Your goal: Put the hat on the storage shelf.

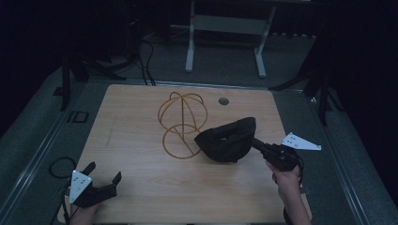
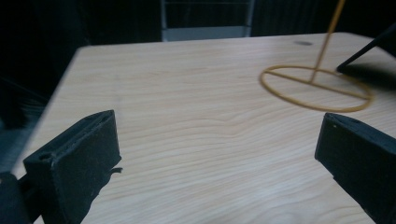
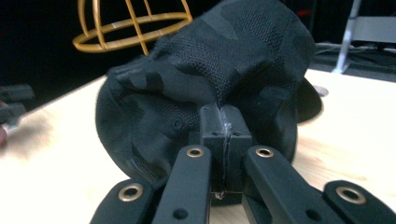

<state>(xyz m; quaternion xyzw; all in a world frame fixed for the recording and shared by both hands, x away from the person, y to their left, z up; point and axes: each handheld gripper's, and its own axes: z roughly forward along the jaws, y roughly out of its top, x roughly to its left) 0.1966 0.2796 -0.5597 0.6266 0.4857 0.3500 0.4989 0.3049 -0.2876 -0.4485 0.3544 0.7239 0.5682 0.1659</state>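
Two grippers work over the wooden table (image 1: 141, 178) in the high view: the right gripper (image 1: 256, 143) pinches the edge of a black cap (image 1: 227, 139), held just beside the gold wire stand (image 1: 182, 124), while the left gripper (image 1: 104, 174) rests near the front corner, jaws spread.

In the left gripper view, its jaws stand wide apart over bare wood, the stand's ring base (image 2: 316, 87) ahead.

In the right gripper view, the jaws are pressed together on the cap's fabric (image 3: 210, 79), which hangs clear of the table.

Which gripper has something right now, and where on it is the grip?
The right gripper is shut on the black cap, pinching a fold of its fabric at the near edge. The left gripper is open and holds nothing.
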